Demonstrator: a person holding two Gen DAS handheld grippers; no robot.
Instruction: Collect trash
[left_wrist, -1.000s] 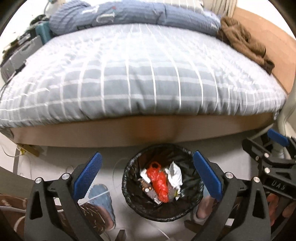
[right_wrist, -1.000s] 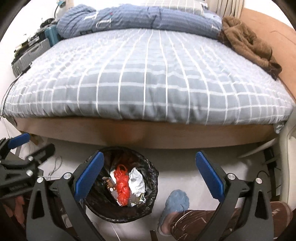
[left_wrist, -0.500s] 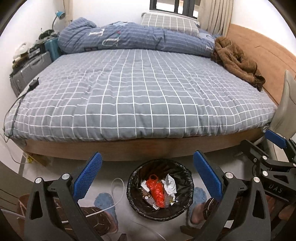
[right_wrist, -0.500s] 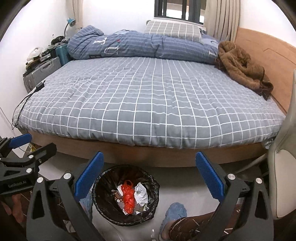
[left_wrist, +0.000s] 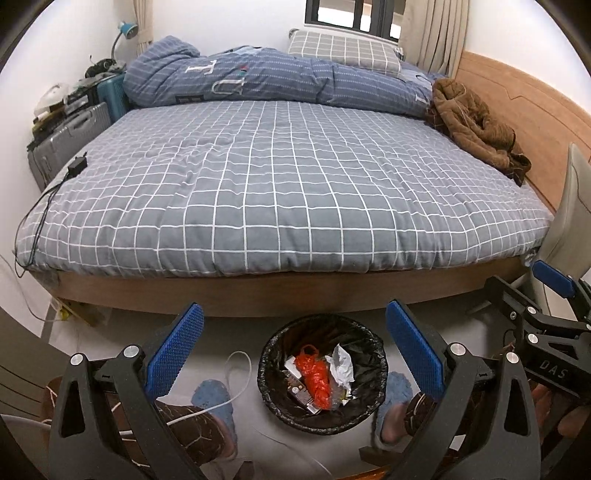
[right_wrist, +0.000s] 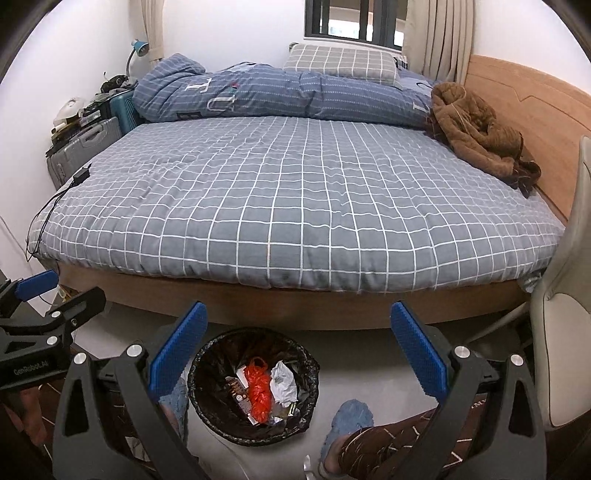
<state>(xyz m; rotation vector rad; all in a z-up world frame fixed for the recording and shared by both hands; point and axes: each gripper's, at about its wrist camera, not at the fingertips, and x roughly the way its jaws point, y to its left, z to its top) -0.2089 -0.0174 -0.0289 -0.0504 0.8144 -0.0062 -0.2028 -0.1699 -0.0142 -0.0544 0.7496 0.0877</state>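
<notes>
A round bin with a black liner (left_wrist: 376, 360) stands on the floor in front of the bed. It holds a red plastic bag (left_wrist: 314, 380), crumpled white paper (left_wrist: 341, 363) and a small box. The bin (right_wrist: 197, 384) with the red bag (right_wrist: 258, 386) also shows in the right wrist view. My left gripper (left_wrist: 295, 354) is open and empty, held above the bin. My right gripper (right_wrist: 297, 356) is open and empty, above and right of the bin. Each gripper shows at the edge of the other's view.
A bed with a grey checked cover (left_wrist: 288, 192) fills the room behind the bin. A blue duvet (left_wrist: 258, 79) and a brown garment (left_wrist: 476, 129) lie on it. Suitcases (left_wrist: 70, 138) stand at left, a chair (right_wrist: 565, 332) at right. My slippered feet (left_wrist: 214, 402) flank the bin.
Both grippers have risen and pulled back from the bin, so the bin looks smaller and the whole bed has come into view. Both stay open and empty.
</notes>
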